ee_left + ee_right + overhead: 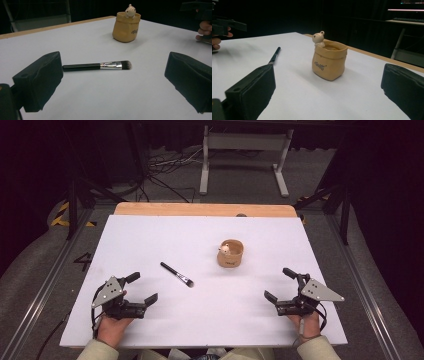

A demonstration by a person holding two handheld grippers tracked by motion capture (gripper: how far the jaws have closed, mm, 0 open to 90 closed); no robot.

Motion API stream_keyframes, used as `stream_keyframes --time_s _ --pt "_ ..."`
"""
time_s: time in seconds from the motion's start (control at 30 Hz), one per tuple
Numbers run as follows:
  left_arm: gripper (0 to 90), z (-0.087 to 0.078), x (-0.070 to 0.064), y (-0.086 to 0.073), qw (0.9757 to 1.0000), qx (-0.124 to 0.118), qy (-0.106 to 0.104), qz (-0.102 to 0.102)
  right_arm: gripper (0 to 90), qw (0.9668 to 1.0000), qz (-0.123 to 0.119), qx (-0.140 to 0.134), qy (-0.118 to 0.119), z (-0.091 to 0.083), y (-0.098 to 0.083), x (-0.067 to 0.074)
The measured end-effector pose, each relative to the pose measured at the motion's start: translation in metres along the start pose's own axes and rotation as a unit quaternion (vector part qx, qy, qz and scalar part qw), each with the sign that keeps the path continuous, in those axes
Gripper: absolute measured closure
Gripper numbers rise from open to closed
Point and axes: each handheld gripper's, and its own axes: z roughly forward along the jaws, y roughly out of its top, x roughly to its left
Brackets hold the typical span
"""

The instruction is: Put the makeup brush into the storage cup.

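High view first: the makeup brush [177, 274] lies flat on the white table [150, 235], a little left of the middle, its black handle pointing up and to the left and its bristle end down and to the right. Just beyond it to the right stands the tan sack-shaped pot [230, 253], upright, mouth open, with a small pale bear figure [226, 249] peeking over its rim. Brush and pot are near each other but apart. My guess is the pot serves as a holder and the brush is meant to go into it, which would explain why both sit within easy reach between the two hands.

From the left gripper view the brush [97, 66] lies crosswise straight ahead of the jaws, silver ferrule and dark bristles to the right, with the pot [125, 28] farther back. That line-up suggests the left side is the one set to pick it up.

The left gripper [137, 289] rests near the table's front left, jaws spread wide, nothing between them and nothing touched. The right gripper [281, 285] sits at the front right in the same way, jaws fully apart and empty; its own view looks at the pot [329, 62], with the brush handle [274, 56] beyond it. Each is held in a hand [114, 327] coming in from the near edge, well short of either object.
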Motion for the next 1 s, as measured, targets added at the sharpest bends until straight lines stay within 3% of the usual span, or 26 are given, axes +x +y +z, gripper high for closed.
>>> stream_keyframes --time_s 0.4,0.47,0.53,0.63,0.87,1.0 --pt "2.0 0.003 -0.001 0.005 0.9999 -0.003 0.013 -0.004 0.0 0.9999 -0.007 -0.004 0.010 -0.002 0.002 0.003" --pt "2.5 0.003 -0.001 0.011 1.0000 -0.003 0.009 0.002 0.0 0.9999 -0.006 -0.003 0.009 -0.003 0.002 0.003" --pt "3.6 0.005 -0.001 0.018 0.9998 -0.008 -0.006 -0.019 0.0 0.9999 -0.005 -0.001 0.010 -0.003 0.003 0.003" --pt "3.8 0.008 -0.001 0.024 0.9996 -0.011 -0.014 -0.024 0.0 0.9999 -0.003 -0.002 0.010 -0.003 0.003 0.003" --pt "3.1 0.023 0.003 0.040 0.9993 -0.016 -0.028 -0.018 0.0 0.9999 0.003 -0.003 0.010 -0.005 0.002 0.001" --pt "2.4 0.036 0.006 0.045 0.9995 0.001 -0.027 -0.014 0.0 0.9999 0.007 -0.008 0.011 -0.007 0.002 0.000"
